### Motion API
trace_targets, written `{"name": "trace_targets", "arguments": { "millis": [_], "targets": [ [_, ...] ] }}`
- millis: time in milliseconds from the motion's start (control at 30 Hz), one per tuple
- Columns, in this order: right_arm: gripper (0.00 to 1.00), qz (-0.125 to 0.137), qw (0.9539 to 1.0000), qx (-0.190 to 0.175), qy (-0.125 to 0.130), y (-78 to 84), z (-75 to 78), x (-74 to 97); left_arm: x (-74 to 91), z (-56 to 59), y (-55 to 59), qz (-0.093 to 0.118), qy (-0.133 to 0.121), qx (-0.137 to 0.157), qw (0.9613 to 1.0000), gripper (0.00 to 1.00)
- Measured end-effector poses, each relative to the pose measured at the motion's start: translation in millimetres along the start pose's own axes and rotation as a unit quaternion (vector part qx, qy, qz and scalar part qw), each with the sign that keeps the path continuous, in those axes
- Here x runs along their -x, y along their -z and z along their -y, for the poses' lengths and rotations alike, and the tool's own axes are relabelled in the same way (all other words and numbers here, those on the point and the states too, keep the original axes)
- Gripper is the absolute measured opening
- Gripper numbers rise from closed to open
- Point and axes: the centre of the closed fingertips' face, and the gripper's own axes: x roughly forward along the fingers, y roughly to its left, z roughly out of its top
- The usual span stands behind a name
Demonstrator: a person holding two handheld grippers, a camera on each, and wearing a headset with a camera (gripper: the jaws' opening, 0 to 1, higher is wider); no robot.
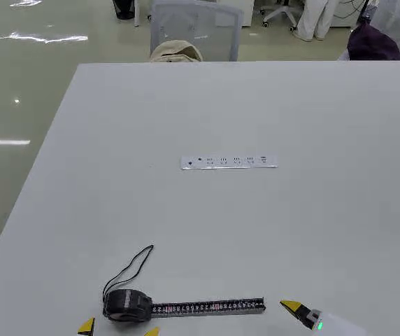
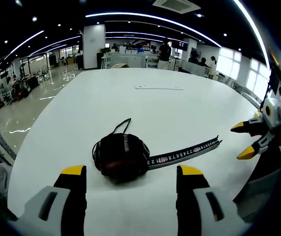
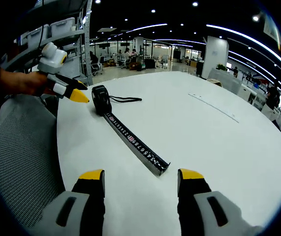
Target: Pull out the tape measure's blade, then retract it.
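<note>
While the blade (image 1: 210, 306) lies extended flat on the worktop (image 1: 270, 231), its long axis runs from the tape measure case (image 1: 126, 306) toward the right gripper (image 3: 141, 174). Right jaws spread, empty, just short of the tip. Left gripper (image 2: 131, 170) spread, empty, nearest the case.

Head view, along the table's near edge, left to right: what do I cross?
Tape measure case → extended blade → right claw, open, lying clear of the blade's tip.
</note>
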Motion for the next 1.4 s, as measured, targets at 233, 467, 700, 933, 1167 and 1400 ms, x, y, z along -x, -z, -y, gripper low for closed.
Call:
{"name": "trace_targets", "arguments": {
  "millis": [233, 467, 700, 933, 1167, 1400],
  "targets": [
    [0.55, 0.007, 0.9993, 0.019, -0.03, 1.3, 5.8, -6.1, -6.0, -3.1, 2.8, 0.001, -0.01, 0.005, 0.9999, 0.72],
    [0.5, 0.0, 0.9958, 0.057, -0.072, 3.0, 12.2, -13.8, -11.9, -7.9, 2.0, 0.004, -0.021, 0.014, 0.9997, 0.72],
    [0.46, -0.005, 0.9914, 0.084, -0.101, 3.6, 19.7, -18.9, -18.8, -6.7, -0.7, 0.006, -0.019, 0.033, 0.9993, 0.71],
    [0.4, -0.017, 0.9842, 0.119, -0.13, 10.1, 24.5, -27.2, -25.2, -9.5, 0.4, 0.001, -0.026, 0.036, 0.999, 0.72],
    [0.34, -0.021, 0.9781, 0.14, -0.153, 11.7, 29.0, -37.2, -28.5, -13.0, 1.5, -0.001, -0.031, 0.039, 0.9988, 0.71],
    [0.29, -0.023, 0.9734, 0.138, -0.182, 12.8, 33.6, -44.4, -34.7, -12.8, -0.8, -0.001, -0.03, 0.043, 0.9986, 0.71]
  ]
}}
